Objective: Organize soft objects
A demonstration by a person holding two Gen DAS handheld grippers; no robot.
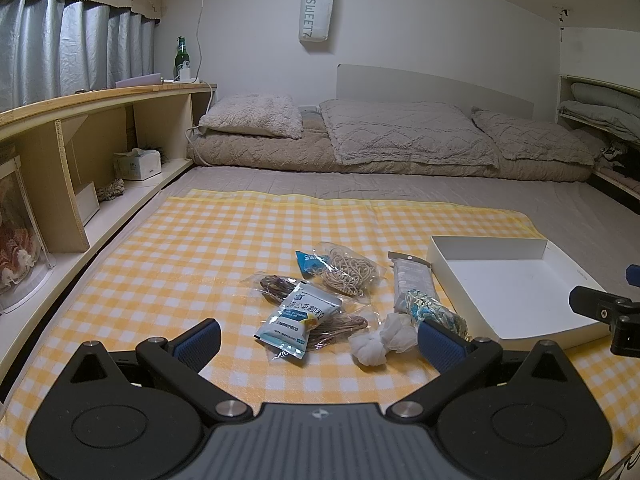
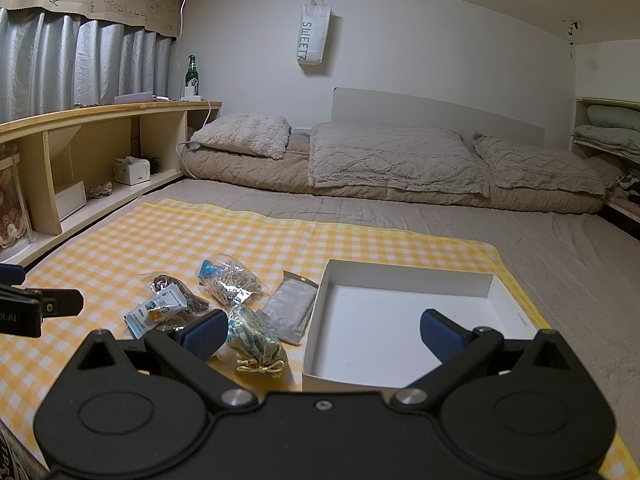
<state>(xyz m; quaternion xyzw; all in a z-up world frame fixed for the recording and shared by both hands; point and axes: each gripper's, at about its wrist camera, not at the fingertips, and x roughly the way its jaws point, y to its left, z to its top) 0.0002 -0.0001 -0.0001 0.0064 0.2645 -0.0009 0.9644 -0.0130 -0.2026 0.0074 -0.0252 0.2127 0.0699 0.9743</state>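
A yellow checked cloth covered the bed. From the left wrist, the left claw hung wide open and empty above the packets and white wad; nothing looked sorted yet, so a first pick seemed next.

From the right wrist, the right claw gaped empty, straddling the brocade pouch and the empty white box.

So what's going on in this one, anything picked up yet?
Nothing picked up yet. A person holds two grippers over a yellow checked cloth on a bed. The left gripper and right gripper are both open and empty. Small soft items lie loose in a cluster: a white sachet, a bagged beige cord, a patterned pouch and a grey packet. The white box beside them is empty.
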